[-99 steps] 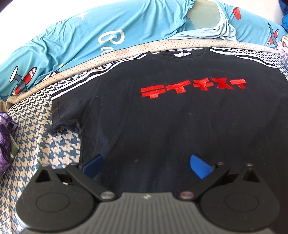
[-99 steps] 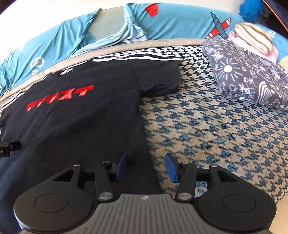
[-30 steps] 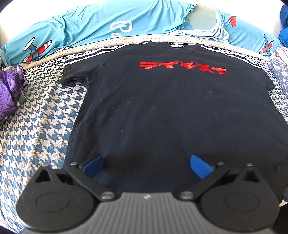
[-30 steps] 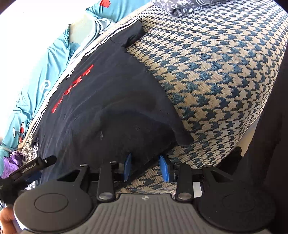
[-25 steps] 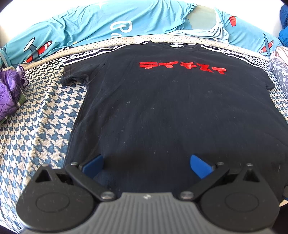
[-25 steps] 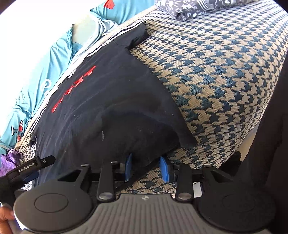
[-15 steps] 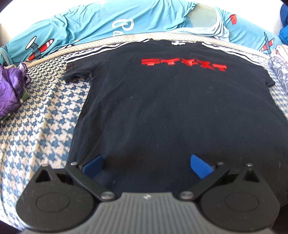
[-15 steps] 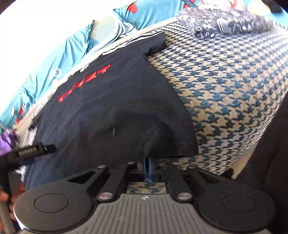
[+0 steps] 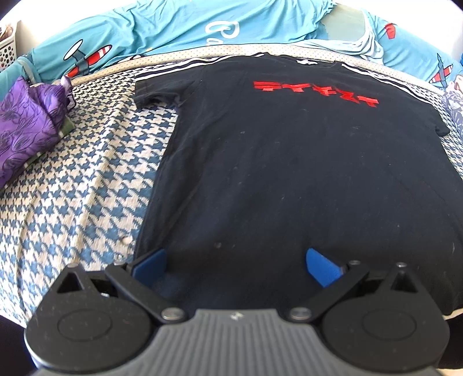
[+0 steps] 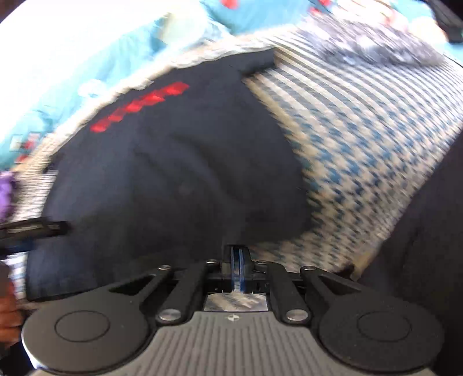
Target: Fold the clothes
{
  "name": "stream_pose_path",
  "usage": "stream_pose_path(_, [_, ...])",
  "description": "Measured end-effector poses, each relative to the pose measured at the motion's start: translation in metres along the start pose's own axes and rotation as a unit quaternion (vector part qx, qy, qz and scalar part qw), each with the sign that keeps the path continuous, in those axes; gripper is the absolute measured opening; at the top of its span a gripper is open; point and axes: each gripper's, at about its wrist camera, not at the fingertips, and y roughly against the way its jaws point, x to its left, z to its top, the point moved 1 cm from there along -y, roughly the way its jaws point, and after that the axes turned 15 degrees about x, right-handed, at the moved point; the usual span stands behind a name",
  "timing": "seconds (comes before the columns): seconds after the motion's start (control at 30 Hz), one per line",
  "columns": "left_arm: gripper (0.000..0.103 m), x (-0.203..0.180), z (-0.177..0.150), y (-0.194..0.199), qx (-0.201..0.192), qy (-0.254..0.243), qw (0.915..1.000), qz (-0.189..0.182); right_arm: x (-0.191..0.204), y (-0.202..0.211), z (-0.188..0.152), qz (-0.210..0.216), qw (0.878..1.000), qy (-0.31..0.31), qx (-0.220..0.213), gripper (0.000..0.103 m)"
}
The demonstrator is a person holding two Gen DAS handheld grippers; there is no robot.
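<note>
In the left wrist view, at the far left of the frame, a purple cloth (image 9: 26, 121) lies on the bed (image 9: 86, 185), which has a blue and cream houndstooth cover. To the right of it, the black T-shirt (image 9: 289, 173) lies flat, front side up, and fills the middle and the right of the frame. Its red lettering (image 9: 315, 91) is in the upper right, and the collar points toward the blue bedding (image 9: 173, 26) along the top. The left claw (image 9: 235, 263) is at the bottom centre, with its blue pads wide apart over the lower hem near the left corner, and no cloth is pinched between them.

In the right wrist view, which is blurred, the same shirt takes the left and centre of the frame, and the bed cover is at the right. The right claw (image 10: 238, 267) at the bottom centre is closed tight, and the hem of the shirt at its right corner seems to be caught in it.

The shirt looks light, thin and very soft, so I think it will sag and wrinkle when lifted. The best hold is probably at the two hem corners, pinching both layers together, so that the fabric hangs evenly for the fold.
</note>
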Motion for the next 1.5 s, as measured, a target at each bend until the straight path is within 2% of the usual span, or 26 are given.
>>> stream_pose_path(0.07, [0.103,0.002,-0.001,0.001,0.001,0.002,1.0000,0.003,0.010,0.003,-0.004,0.030,0.999,0.043,-0.005,0.006])
stream_pose_path(0.17, [0.103,0.007,-0.002,0.001,0.003,0.009,0.9999,0.007,0.028,-0.001,-0.006,0.037,0.995,0.087,0.005,0.008])
stream_pose_path(0.3, [0.103,0.012,-0.005,0.002,0.004,0.012,0.9999,0.008,0.045,-0.005,-0.009,0.041,0.991,0.124,0.012,0.017])
stream_pose_path(0.4, [0.103,0.013,-0.006,0.003,0.002,0.010,0.9999,0.012,0.053,-0.012,-0.004,0.049,0.988,0.146,0.015,0.029])
stream_pose_path(0.53, [0.103,0.019,-0.006,0.004,0.002,0.027,0.9995,0.017,0.072,-0.023,-0.004,0.059,0.978,0.196,0.045,0.034])
stream_pose_path(0.67, [0.103,0.027,-0.004,0.003,0.008,0.049,0.9987,0.008,0.083,-0.027,-0.008,0.052,0.971,0.226,0.055,0.035])
stream_pose_path(0.8, [0.103,0.028,-0.003,0.003,0.008,0.048,0.9988,0.011,0.088,-0.023,-0.009,0.053,0.967,0.247,0.036,0.036])
stream_pose_path(0.9, [0.103,0.031,-0.001,0.003,0.008,0.057,0.9983,0.008,0.100,-0.023,-0.012,0.044,0.956,0.290,0.025,0.039])
stream_pose_path(1.0, [0.103,0.033,0.001,0.003,0.008,0.064,0.9979,0.007,0.114,-0.028,-0.016,0.030,0.941,0.337,0.021,0.056])
stream_pose_path(1.03, [0.103,0.033,0.001,0.003,0.008,0.065,0.9979,0.007,0.119,-0.032,-0.018,0.023,0.936,0.352,0.022,0.057])
stream_pose_path(1.2, [0.103,0.034,0.001,0.003,0.008,0.067,0.9977,0.007,0.136,-0.053,-0.034,-0.025,0.911,0.411,0.021,0.057])
stream_pose_path(1.3, [0.103,0.034,0.001,0.002,0.008,0.068,0.9976,0.007,0.141,-0.056,-0.045,-0.055,0.898,0.437,0.002,0.054])
stream_pose_path(1.4, [0.103,0.034,0.001,0.002,0.008,0.069,0.9976,0.008,0.143,-0.059,-0.050,-0.084,0.892,0.444,-0.016,0.035])
stream_pose_path(1.47, [0.103,0.035,0.001,0.002,0.008,0.069,0.9976,0.007,0.142,-0.058,-0.049,-0.086,0.894,0.438,-0.022,0.028])
stream_pose_path(1.5, [0.103,0.035,0.002,0.003,0.007,0.070,0.9975,0.007,0.142,-0.058,-0.048,-0.086,0.896,0.436,-0.024,0.021])
